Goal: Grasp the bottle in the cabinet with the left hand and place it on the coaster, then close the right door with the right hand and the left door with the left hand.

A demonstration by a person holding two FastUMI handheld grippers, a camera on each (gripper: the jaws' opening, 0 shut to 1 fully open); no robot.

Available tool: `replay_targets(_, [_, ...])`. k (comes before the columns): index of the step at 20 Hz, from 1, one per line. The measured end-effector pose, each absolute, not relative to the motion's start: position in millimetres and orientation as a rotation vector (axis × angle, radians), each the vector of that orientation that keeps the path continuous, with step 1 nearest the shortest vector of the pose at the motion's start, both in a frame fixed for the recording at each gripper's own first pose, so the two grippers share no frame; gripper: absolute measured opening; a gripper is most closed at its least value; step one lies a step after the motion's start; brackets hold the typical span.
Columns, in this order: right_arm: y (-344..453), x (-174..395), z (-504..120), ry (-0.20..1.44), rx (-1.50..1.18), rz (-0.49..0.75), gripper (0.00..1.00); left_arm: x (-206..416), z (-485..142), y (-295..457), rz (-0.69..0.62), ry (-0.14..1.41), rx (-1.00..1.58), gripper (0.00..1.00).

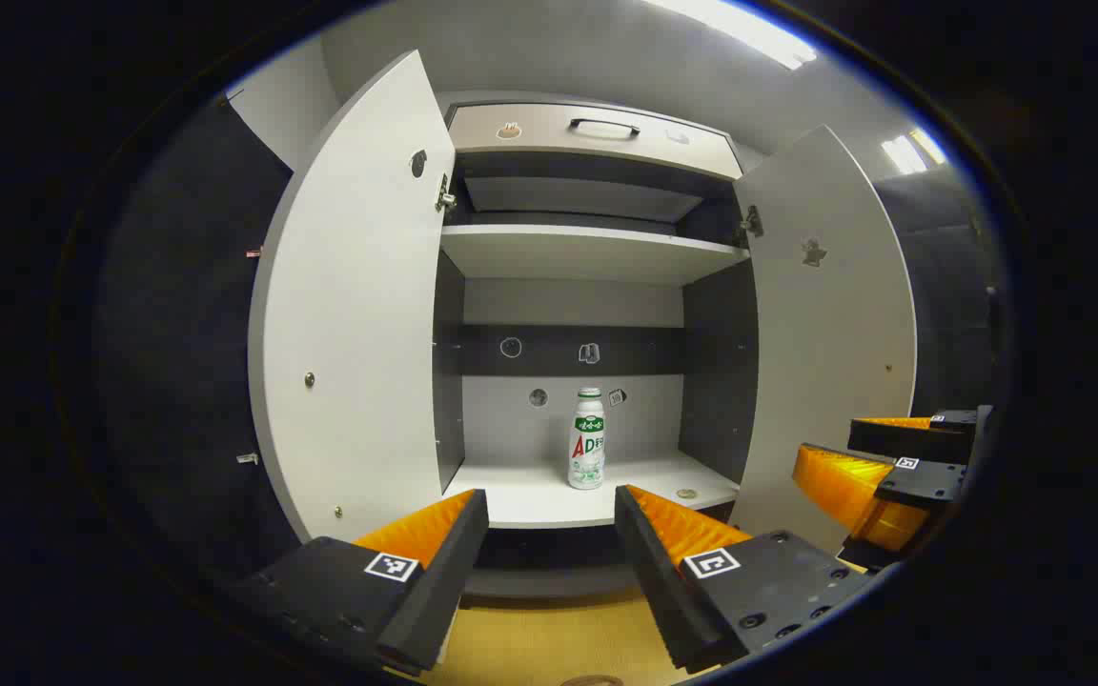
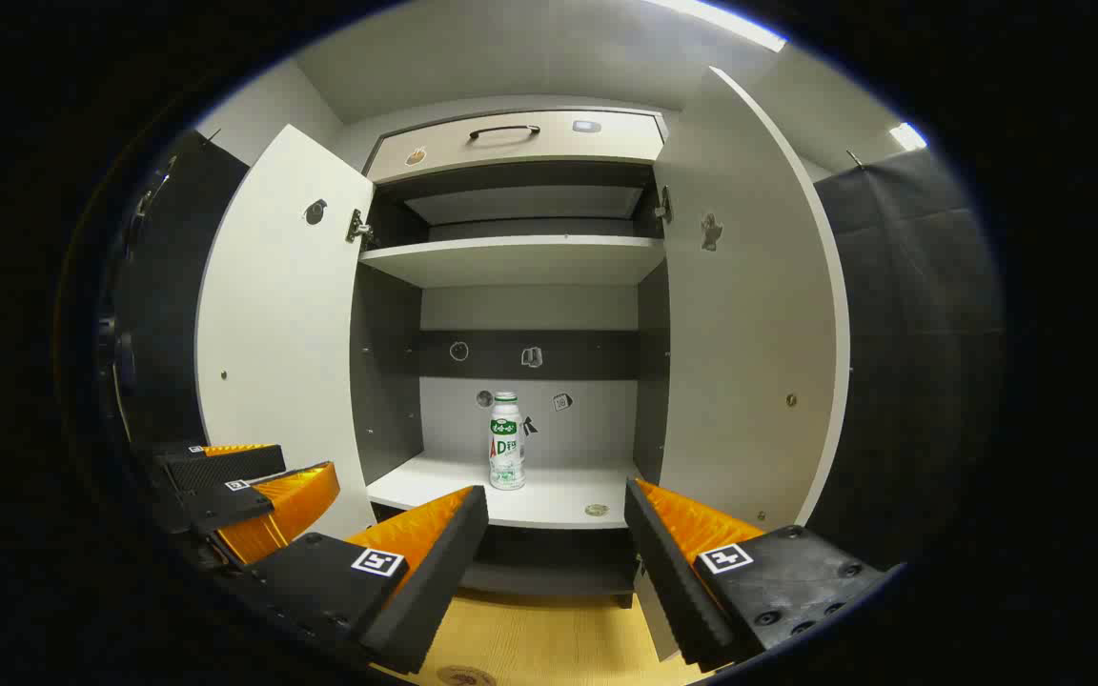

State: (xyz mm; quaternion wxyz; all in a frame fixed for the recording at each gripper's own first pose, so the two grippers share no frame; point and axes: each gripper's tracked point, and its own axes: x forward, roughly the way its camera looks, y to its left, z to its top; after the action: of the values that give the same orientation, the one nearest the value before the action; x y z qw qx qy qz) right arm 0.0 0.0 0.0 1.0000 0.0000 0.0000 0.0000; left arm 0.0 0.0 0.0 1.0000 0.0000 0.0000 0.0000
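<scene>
A white bottle [image 1: 587,438] with a green and red label stands upright on the lower shelf [image 1: 530,500] of the open cabinet, near its back wall. My left gripper [image 1: 551,500] is open in front of the shelf, well short of the bottle and holding nothing. The right gripper [image 2: 556,494] is open too and empty, level with the shelf edge; the bottle [image 2: 507,443] stands beyond it. Both doors are swung wide: the left door [image 1: 358,314] and the right door [image 1: 825,324]. A brown round edge, maybe the coaster [image 1: 593,680], peeks in at the bottom on the wooden table.
The right gripper [image 1: 878,472] hovers to the right of mine, in front of the right door. A small round disc [image 1: 687,494] lies on the shelf right of the bottle. An upper shelf [image 1: 587,250] and a drawer with a handle [image 1: 603,126] sit above.
</scene>
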Motion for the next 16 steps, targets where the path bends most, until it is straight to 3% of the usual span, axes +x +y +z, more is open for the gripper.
replay_targets(16, [-0.3,-2.1,-3.9,0.023,0.006,-0.024,0.96,1.4,-4.9,6.7,-0.017,0.015,0.002,0.86])
